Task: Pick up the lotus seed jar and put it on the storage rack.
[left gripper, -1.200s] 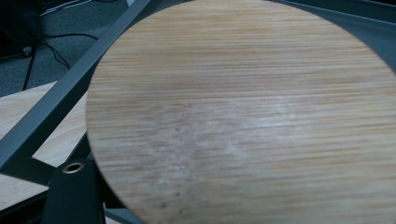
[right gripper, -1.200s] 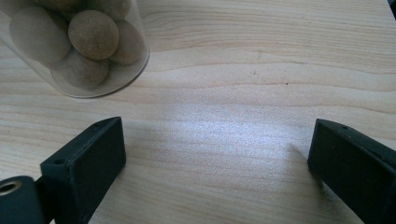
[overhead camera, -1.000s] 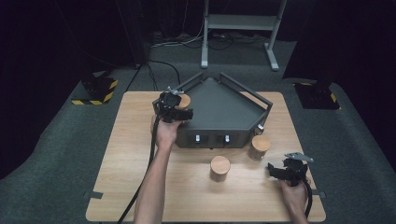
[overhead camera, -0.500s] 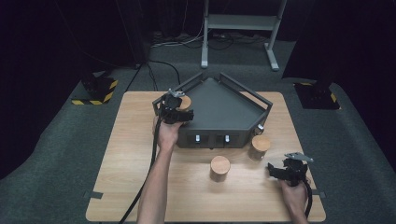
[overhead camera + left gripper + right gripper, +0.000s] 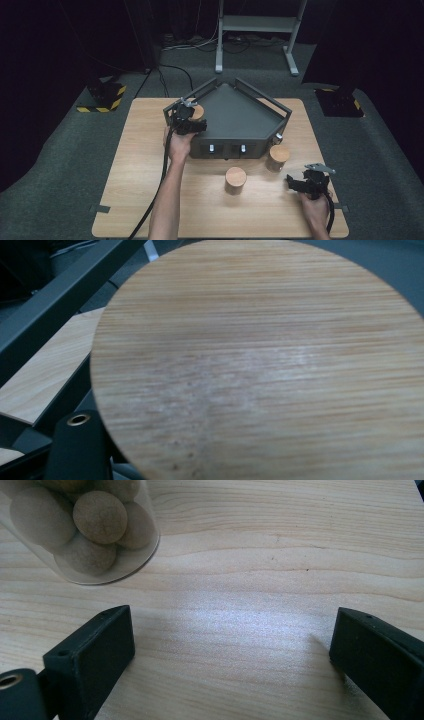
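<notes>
while left gripper (image 5: pixel 187 116) still clamps wooden-lidded jar (image 5: pixel 197 111) by tray (image 5: pixel 240 112), barely shifted, right gripper (image 5: pixel 306 183) wide, unmoved

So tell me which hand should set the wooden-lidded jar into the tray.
Left. The left gripper is shut on the jar at the dark tray's left rim. The right gripper rests open on the table.

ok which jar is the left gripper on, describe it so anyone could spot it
Find the dark five-sided tray at the table's far middle. The jar sits at its left rim, under the left gripper. The other two wooden-lidded jars stand in front of the tray.
</notes>
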A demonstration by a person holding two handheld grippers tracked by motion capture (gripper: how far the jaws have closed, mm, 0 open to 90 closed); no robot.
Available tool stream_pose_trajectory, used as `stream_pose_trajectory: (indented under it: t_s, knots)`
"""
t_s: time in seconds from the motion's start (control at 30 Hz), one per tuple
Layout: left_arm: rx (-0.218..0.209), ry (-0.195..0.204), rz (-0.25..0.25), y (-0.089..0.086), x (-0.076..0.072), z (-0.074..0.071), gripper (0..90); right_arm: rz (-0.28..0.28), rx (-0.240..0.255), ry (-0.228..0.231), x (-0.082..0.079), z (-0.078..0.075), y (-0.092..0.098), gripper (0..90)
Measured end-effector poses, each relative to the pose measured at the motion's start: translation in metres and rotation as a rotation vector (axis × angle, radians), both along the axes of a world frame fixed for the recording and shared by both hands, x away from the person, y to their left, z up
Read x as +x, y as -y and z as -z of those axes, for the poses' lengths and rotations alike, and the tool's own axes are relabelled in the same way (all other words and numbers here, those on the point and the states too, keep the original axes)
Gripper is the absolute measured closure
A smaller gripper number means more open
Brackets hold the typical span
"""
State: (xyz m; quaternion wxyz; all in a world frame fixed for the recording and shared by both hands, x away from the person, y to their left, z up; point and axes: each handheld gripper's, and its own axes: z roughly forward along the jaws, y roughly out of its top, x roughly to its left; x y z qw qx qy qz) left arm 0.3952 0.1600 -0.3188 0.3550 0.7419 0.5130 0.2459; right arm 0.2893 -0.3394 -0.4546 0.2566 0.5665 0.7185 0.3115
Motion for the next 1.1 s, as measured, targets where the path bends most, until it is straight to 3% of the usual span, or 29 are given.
stream_pose_trajectory:
  t_s: [0.5,0.63,0.97,1.1]
  knots:
    - [-0.025,0.015,0.007,-0.006,-0.002,0.005,24.5,0.0,0.0,0.0,0.0,0.0,0.0,3.5]
    - [-0.054,0.011,0.005,-0.009,-0.003,0.006,8.9,0.0,0.0,0.0,0.0,0.0,0.0,3.5]
    - [-0.004,0.032,0.024,-0.004,-0.015,-0.002,3.0,0.0,0.002,-0.001,0.0,0.0,0.0,3.4]
    - [-0.01,0.041,0.025,-0.007,-0.02,-0.004,2.9,0.001,0.002,-0.001,0.0,0.0,0.0,3.4]
